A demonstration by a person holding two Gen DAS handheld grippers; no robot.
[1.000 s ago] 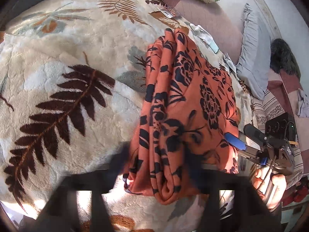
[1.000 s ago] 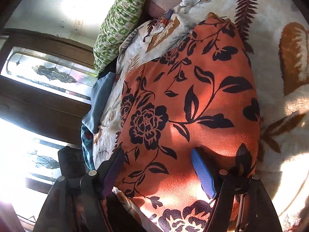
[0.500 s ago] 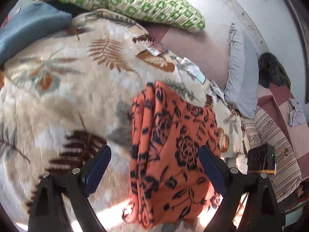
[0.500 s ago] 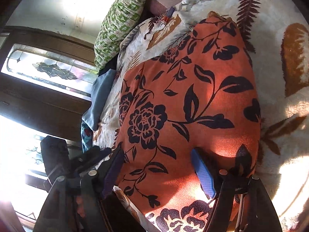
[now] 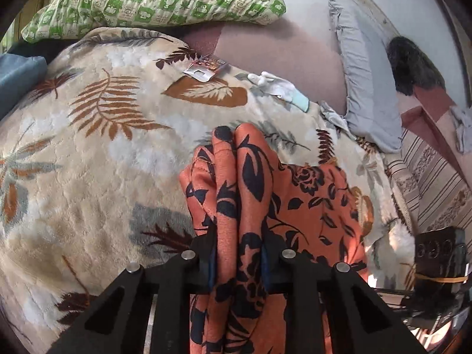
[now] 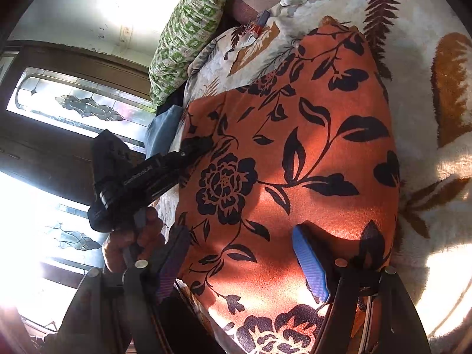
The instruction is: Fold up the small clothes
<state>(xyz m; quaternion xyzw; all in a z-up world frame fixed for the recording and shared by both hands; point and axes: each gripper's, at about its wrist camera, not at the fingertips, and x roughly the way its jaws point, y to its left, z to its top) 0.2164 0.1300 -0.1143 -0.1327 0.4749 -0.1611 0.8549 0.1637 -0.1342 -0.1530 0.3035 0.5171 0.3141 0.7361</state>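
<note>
Orange floral garment (image 5: 312, 206) lies on our leaf-print blanket (image 5: 88, 153); our left claw (image 5: 239, 259) pinches its bunched edge, right claw (image 6: 242, 253) spread over it.

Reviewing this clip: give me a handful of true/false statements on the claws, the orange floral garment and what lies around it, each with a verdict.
1. The left claw is shut on a bunched edge of the orange floral garment. True.
2. The right claw is shut on the garment too. False: its fingers stand wide apart, with the cloth spread between them.
3. The garment lies on a beige leaf-print blanket. True.
4. A green checked pillow sits on top of the garment. False: it lies at the far end of the blanket, apart from the garment.
5. A white glove lies on the blanket beyond the garment. True.
</note>
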